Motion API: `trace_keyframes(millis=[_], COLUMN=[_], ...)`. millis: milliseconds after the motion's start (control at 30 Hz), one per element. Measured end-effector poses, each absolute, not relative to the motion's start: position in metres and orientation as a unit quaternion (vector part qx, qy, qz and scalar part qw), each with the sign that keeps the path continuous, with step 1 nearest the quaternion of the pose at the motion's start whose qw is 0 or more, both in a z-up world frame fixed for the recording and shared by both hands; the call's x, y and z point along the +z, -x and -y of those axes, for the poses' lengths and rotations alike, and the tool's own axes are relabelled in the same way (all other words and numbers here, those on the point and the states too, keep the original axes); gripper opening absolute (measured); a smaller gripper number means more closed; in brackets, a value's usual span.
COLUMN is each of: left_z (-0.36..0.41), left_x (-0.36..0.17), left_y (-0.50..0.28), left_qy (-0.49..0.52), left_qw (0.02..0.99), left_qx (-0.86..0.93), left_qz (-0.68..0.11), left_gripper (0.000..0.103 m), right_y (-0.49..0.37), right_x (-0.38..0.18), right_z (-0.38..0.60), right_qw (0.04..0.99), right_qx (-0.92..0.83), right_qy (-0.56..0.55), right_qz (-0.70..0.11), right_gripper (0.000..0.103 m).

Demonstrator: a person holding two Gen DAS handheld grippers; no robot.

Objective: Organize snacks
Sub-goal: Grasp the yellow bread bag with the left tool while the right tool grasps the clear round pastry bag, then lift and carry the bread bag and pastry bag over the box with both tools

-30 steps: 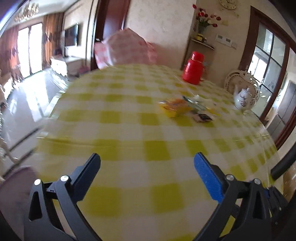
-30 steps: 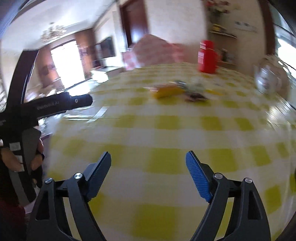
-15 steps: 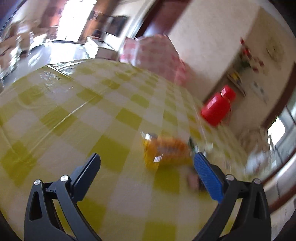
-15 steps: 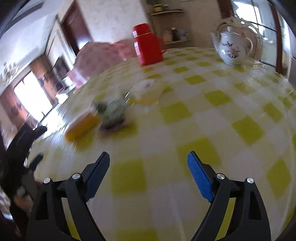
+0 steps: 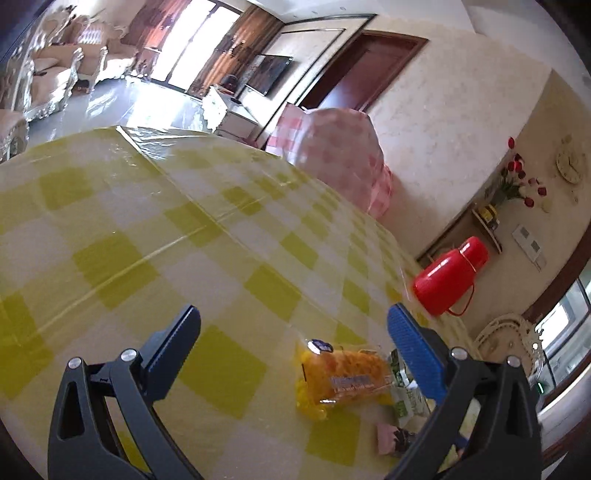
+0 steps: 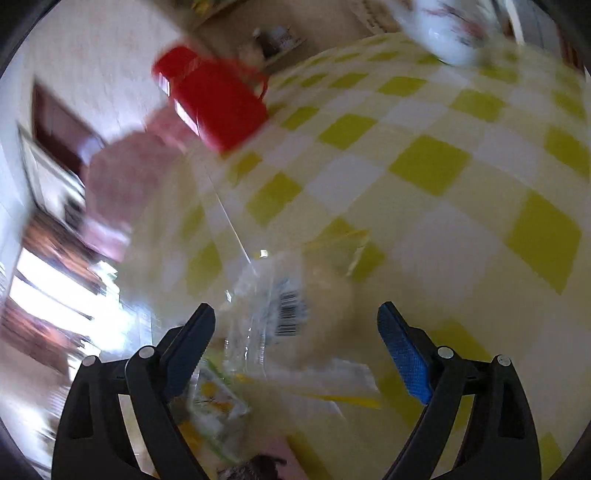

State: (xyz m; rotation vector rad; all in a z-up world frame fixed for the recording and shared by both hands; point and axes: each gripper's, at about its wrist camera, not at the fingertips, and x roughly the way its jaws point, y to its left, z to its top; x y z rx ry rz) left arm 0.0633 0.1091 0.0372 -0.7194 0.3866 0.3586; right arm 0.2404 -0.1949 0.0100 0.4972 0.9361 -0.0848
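Observation:
A yellow snack packet lies on the yellow-checked tablecloth, with a green-white packet and a small pink-brown packet beside it. My left gripper is open and empty, just above and left of the yellow packet. In the blurred right wrist view a clear packet with a barcode lies between the open fingers of my right gripper; a green-yellow packet and a dark-pink one lie nearer.
A red thermos jug stands at the table's far side; it also shows in the right wrist view. A white teapot stands at the back right. A pink-covered chair is behind the table.
Both grippers have moved in closer to the snack pile and tilted. The clear packet now sits between the right fingers. Both stay open.

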Motion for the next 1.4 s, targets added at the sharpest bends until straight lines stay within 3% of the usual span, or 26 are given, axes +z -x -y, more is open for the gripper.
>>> trace_keyframes(millis=[267,333,567,733,900,1333,1367,1400], left_z=[-0.113,-0.116,-0.128,-0.087,-0.050,-0.025,-0.023,-0.020], left_x=[0.041,0.041,0.031,0.041,0.039,-0.005,-0.006,-0.005], left_y=[-0.063,-0.069,-0.100,-0.125,-0.145,-0.201,-0.201,-0.198], left_qy=[0.346,0.336,0.310,0.160,-0.003,-0.104,-0.110,-0.117], left_qw=[0.904,0.906,0.904,0.942,0.944,0.889,0.888,0.892], left_qx=[0.165,0.162,0.130,0.047,-0.035,-0.094,-0.088,-0.089], left_qz=[-0.188,-0.200,-0.263,-0.293,-0.327,-0.435,-0.437,-0.428], left_gripper=[0.101,0.101,0.101,0.101,0.101,0.101,0.098,0.079], right_y=[-0.254,-0.243,-0.126,-0.043,-0.016,-0.009,-0.009,-0.009], right_x=[0.001,0.003,0.019,0.016,0.017,0.026,0.025,0.025], right_z=[0.154,0.165,0.217,0.230,0.224,0.210,0.209,0.210], right_qw=[0.885,0.891,0.909,0.907,0.901,0.906,0.906,0.906], right_qx=[-0.069,-0.051,0.001,0.041,0.084,0.100,0.097,0.095], right_qy=[-0.065,-0.074,-0.122,-0.152,-0.164,-0.150,-0.147,-0.145], right_qz=[-0.456,-0.446,-0.398,-0.392,-0.392,-0.382,-0.384,-0.385], right_gripper=[0.088,0.067,0.064,0.064,0.064,0.065,0.065,0.065])
